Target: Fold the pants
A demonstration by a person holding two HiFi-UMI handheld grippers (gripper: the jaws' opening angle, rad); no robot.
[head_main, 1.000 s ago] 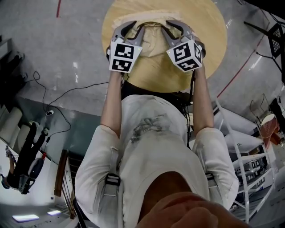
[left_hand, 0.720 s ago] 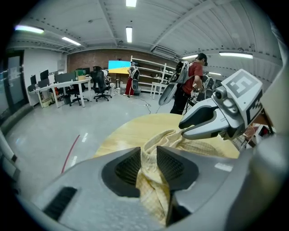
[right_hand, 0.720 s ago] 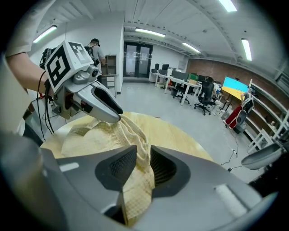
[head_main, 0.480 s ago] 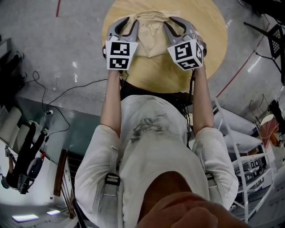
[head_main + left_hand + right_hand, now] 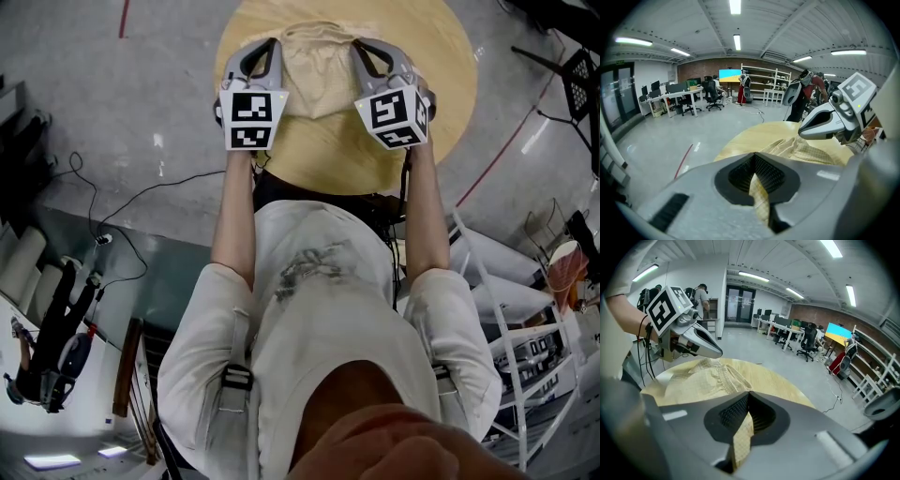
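Observation:
The beige checked pants (image 5: 319, 70) lie bunched on the round wooden table (image 5: 431, 56), at its near side. My left gripper (image 5: 272, 47) is shut on the pants' left edge, and a strip of fabric (image 5: 758, 192) shows pinched between its pads. My right gripper (image 5: 361, 49) is shut on the right edge, with cloth (image 5: 743, 439) caught between its pads too. The two grippers sit side by side with the pants between them. In the left gripper view the right gripper (image 5: 834, 119) hangs over the pants (image 5: 806, 150). In the right gripper view the left gripper (image 5: 696, 343) hangs over the pants (image 5: 703, 378).
Grey floor surrounds the table, with a black cable (image 5: 141, 202) at the left and a red floor line (image 5: 506, 145) at the right. White racks (image 5: 525, 347) stand at the right. Desks, chairs and people (image 5: 712, 93) fill the far room.
Both grippers' jaws, open before, have shut on the pants' edges. The left gripper has shifted a little farther onto the table. The cloth between the grippers is gathered narrower.

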